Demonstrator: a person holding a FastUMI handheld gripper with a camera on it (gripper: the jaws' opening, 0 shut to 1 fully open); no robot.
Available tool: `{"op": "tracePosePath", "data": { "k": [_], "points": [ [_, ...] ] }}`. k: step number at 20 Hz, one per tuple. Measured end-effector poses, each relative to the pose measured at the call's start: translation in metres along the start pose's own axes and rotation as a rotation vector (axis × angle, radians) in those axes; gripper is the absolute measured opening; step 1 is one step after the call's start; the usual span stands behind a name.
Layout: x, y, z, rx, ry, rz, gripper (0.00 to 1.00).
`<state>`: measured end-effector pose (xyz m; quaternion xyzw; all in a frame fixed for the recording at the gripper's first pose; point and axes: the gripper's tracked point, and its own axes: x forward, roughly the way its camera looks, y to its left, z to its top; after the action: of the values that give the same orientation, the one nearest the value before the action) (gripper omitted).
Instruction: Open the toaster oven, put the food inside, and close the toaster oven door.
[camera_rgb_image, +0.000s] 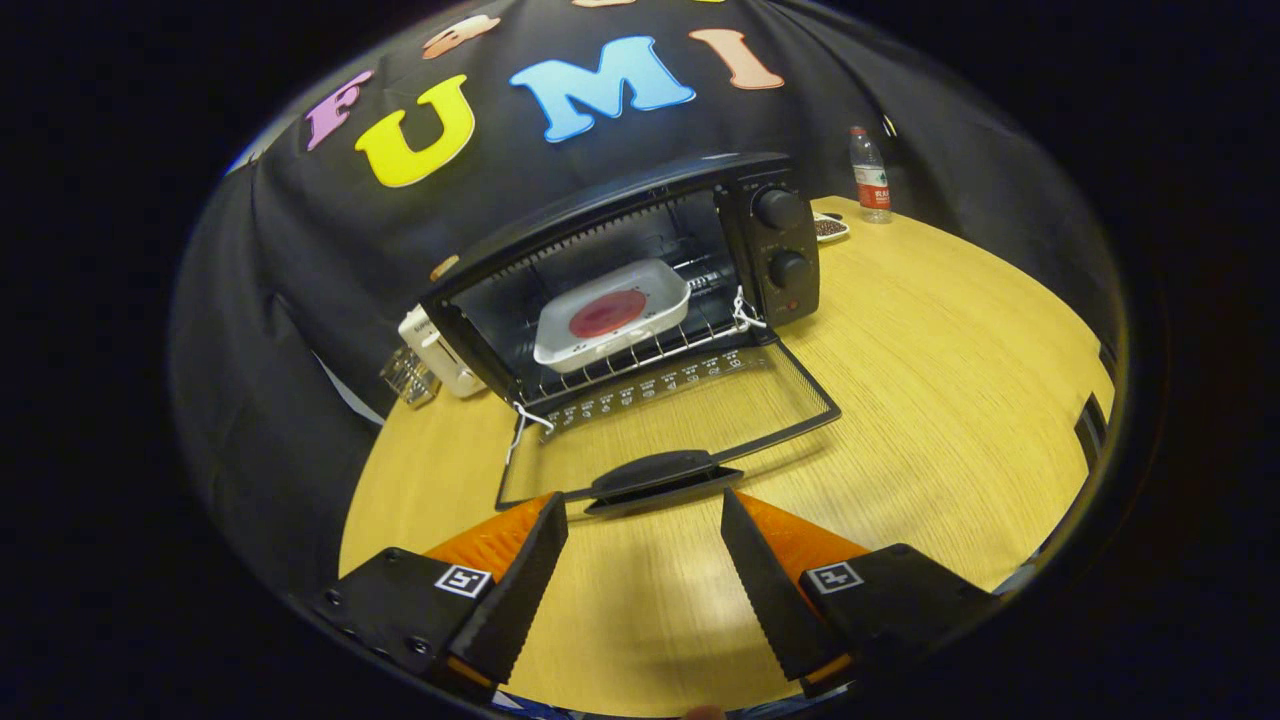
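Observation:
A black toaster oven (770, 250) stands on the wooden table (950, 400) with its glass door (680, 420) folded down flat. On the wire rack inside rests a white square dish (560, 335) holding a round red piece of food (607, 313). The door's black handle (655, 472) lies just ahead of my gripper (645, 512), between the two fingertips and a little beyond them. My gripper is open, with nothing between its fingers, hovering over the table in front of the door.
A plastic water bottle (870, 175) and a small dish (830, 228) stand behind the oven on the right. A white box (440, 355) and a clear glass item (408, 378) sit at the oven's left side. The table's edge curves on the right.

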<state>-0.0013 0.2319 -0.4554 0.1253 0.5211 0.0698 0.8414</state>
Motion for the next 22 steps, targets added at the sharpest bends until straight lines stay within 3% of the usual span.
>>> {"op": "tracePosePath", "data": {
  "k": [12, 22],
  "points": [
    [0.035, -0.018, -0.022, -0.289, 0.167, -0.146, 0.98],
    [0.049, -0.017, -0.02, -0.294, 0.152, -0.172, 0.98]
  ]
}}
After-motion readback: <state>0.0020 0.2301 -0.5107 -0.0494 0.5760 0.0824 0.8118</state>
